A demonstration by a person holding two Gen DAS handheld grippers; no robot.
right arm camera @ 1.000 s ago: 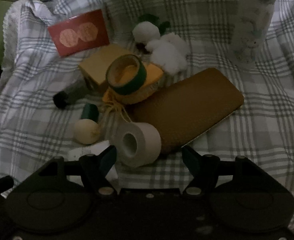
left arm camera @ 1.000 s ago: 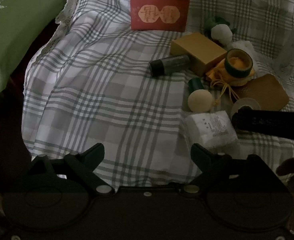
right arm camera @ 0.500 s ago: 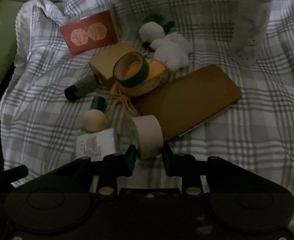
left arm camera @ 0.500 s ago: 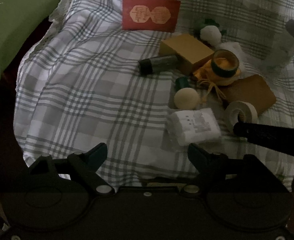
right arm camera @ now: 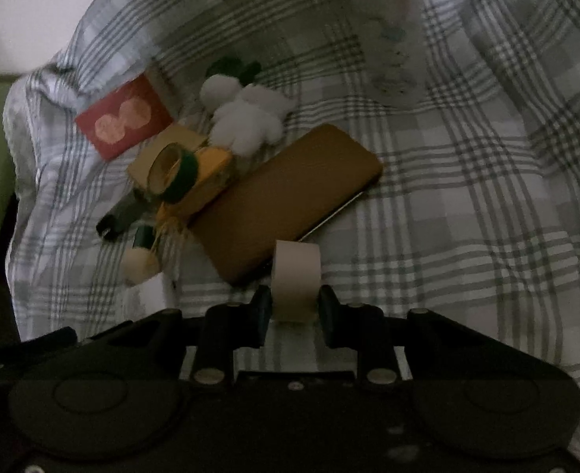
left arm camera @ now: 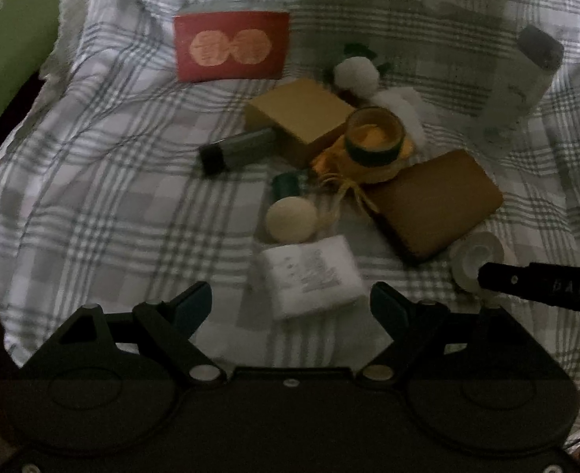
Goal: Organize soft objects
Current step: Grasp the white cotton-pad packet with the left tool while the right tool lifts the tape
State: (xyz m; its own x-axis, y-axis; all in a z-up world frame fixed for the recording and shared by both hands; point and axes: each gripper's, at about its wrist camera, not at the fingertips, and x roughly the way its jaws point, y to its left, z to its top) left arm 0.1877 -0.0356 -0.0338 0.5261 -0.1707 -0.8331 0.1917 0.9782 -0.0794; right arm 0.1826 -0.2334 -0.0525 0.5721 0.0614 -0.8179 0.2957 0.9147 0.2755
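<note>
The white tape roll [right arm camera: 296, 276] sits pinched between the right gripper [right arm camera: 294, 309] fingers; left gripper [left arm camera: 290, 307] spread wide.

The right gripper [left arm camera: 487, 276] hides part of the white tape roll [left arm camera: 477, 254].

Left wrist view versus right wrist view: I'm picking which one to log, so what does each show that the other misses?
Only the left wrist view shows the open left gripper and the whole white packet just ahead of it.

Only the right wrist view shows the right gripper with its jaws shut on the white tape roll, seen edge-on.

Both show the checked cloth, red card, brown pouch, green tape roll, white plush toy and clear bottle.
</note>
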